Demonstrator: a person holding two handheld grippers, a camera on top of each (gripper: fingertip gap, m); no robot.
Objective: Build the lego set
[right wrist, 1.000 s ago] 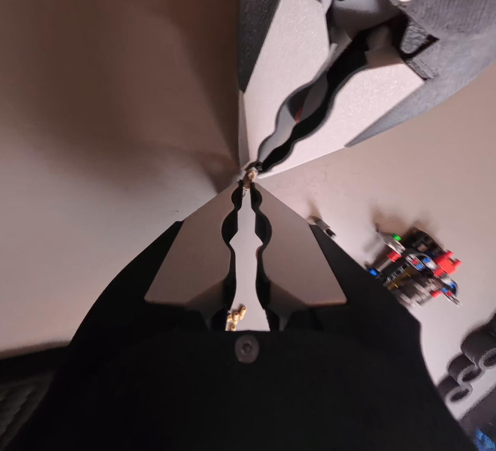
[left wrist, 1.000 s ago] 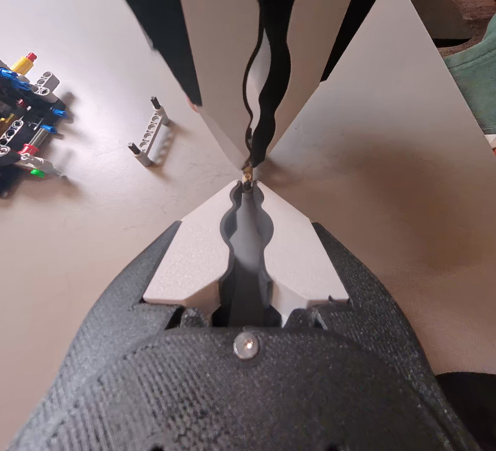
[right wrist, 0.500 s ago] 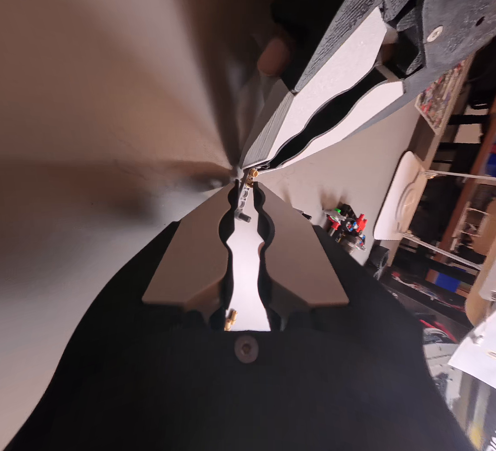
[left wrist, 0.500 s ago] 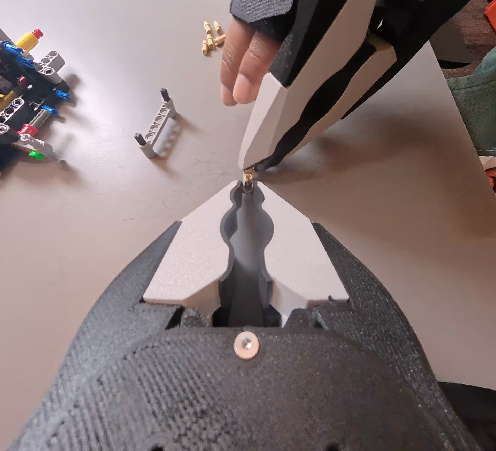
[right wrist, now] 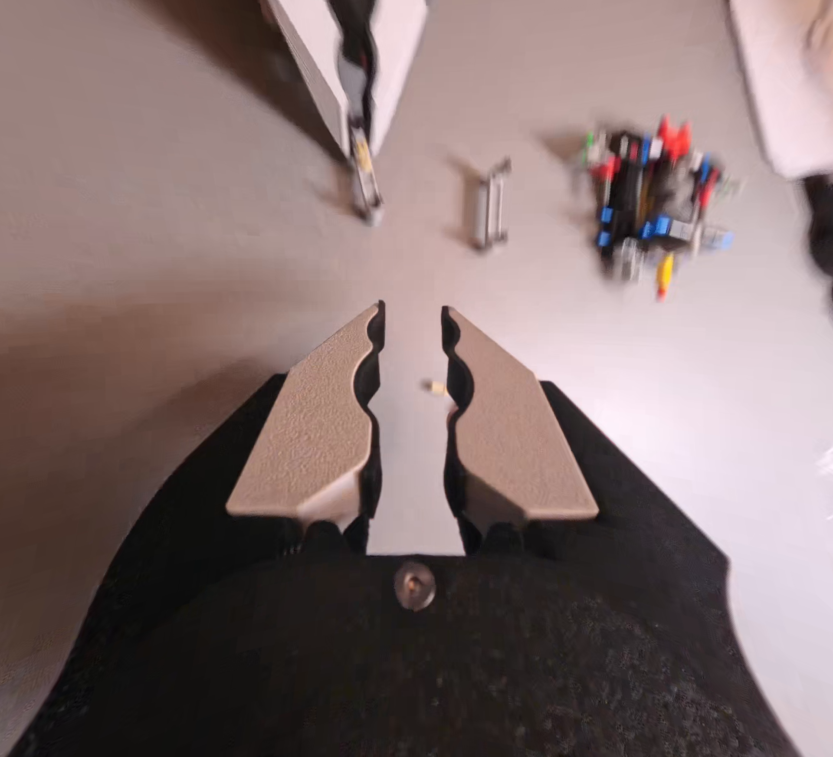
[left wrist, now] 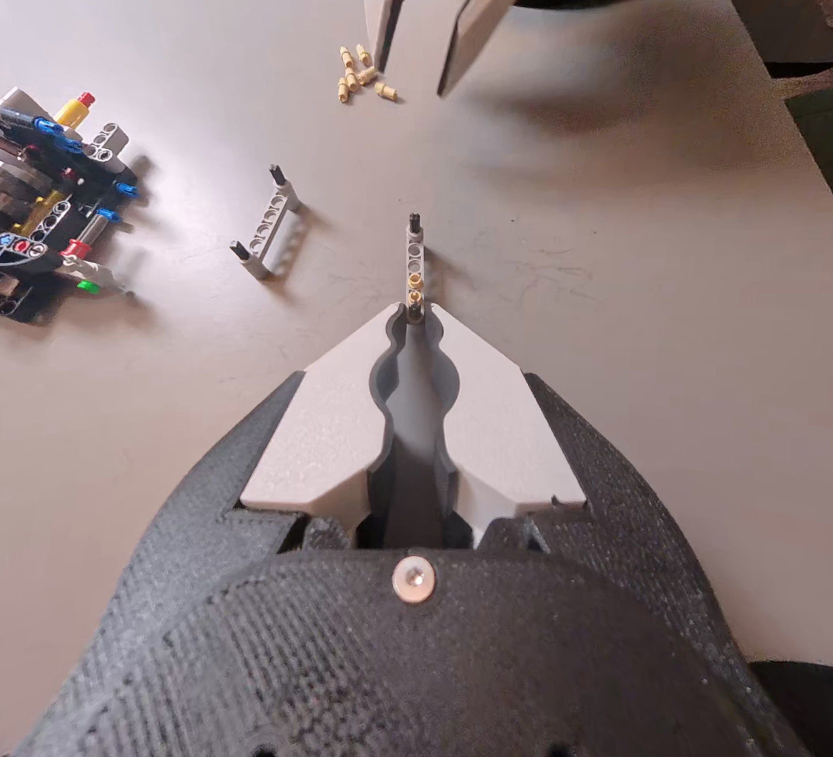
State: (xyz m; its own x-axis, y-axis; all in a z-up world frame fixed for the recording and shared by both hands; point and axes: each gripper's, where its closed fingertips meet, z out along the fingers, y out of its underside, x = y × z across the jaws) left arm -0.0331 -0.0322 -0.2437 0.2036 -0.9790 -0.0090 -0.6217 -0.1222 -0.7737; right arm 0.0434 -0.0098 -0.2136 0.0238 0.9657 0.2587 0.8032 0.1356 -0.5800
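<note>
Gripping grey beam (left wrist: 415,257) in clamped left gripper (left wrist: 414,307), second tan pin now seated; right gripper (right wrist: 412,316), jaws parted, withdrawn toward loose tan pins (left wrist: 360,75).

Pale beige tabletop (left wrist: 631,329), soft shadows
</note>
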